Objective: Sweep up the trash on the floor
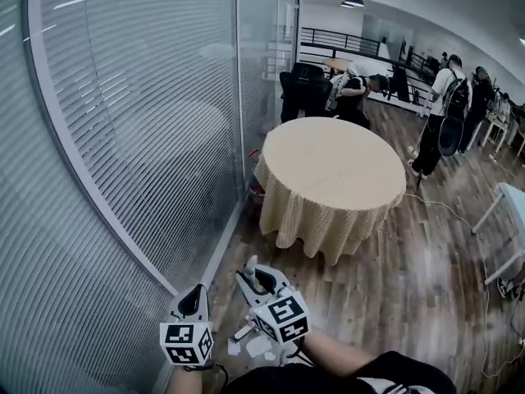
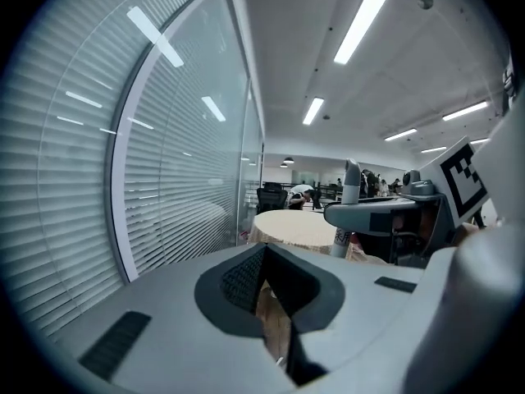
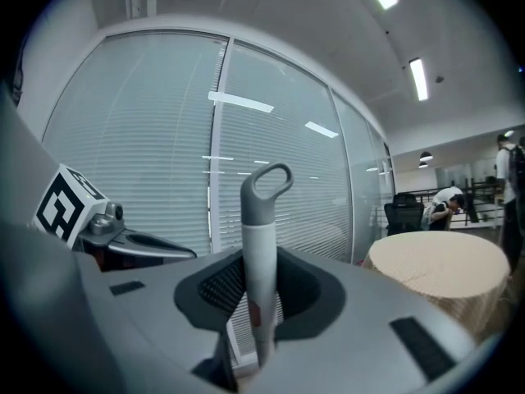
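On the wooden floor [image 1: 426, 286], beside the blind-covered glass wall [image 1: 123, 138] and with the round cloth-draped table [image 1: 328, 162] a little ahead, the job looks unfinished. The right tool [image 3: 258, 306] is clamped on a grey handle [image 3: 261, 212] with a loop at its top, which stands upright between the jaws. The handle's lower end is hidden, so I cannot tell whether it belongs to a broom or a dustpan. The left tool [image 2: 264, 290] hangs just beside the right one, its jaws drawn nearly together with nothing between them. A few pale scraps [image 1: 259, 345] lie loose on the floor right below the two tools, close to the foot of the wall. No pan or bin shows. By my reading, these scraps need gathering; whether other trash has already gone, the views do not say.
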Demonstrator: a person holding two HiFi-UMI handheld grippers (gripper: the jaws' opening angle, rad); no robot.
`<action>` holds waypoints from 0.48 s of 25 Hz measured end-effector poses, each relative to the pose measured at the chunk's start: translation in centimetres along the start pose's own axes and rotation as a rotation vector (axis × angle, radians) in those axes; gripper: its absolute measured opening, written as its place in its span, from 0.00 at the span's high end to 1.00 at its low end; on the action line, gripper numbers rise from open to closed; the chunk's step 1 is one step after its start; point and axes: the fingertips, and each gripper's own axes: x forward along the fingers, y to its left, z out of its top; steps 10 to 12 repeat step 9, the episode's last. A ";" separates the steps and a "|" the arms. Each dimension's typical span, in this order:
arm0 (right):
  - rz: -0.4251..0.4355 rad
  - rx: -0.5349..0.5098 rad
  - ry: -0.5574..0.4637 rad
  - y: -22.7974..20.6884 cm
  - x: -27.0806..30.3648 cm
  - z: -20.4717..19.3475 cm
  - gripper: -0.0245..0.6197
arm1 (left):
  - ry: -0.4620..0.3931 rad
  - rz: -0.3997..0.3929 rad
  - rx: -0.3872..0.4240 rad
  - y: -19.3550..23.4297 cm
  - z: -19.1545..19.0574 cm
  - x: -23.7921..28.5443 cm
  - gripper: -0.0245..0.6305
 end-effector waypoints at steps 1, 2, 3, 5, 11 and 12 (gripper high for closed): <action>-0.012 -0.001 -0.005 -0.4 -0.4 0.1 0.81 | -0.003 -0.007 -0.004 -0.3 0.0 0.1 0.97; -0.026 -0.008 -0.011 -0.7 -0.7 0.0 0.81 | -0.012 -0.015 -0.010 -0.5 -0.1 0.2 0.97; -0.038 -0.016 -0.017 -0.9 -0.9 -0.1 0.81 | -0.024 -0.022 -0.015 -0.6 -0.3 0.2 0.97; -0.053 -0.019 -0.025 -1.5 -1.6 0.1 0.81 | -0.039 -0.026 -0.012 -1.2 0.1 0.1 0.97; -0.051 0.023 -0.029 -3.8 -3.7 1.7 0.81 | -0.017 -0.021 0.020 -3.9 2.4 -0.1 0.97; -0.051 0.023 -0.029 -3.8 -3.7 1.7 0.81 | -0.017 -0.021 0.020 -3.9 2.4 -0.1 0.97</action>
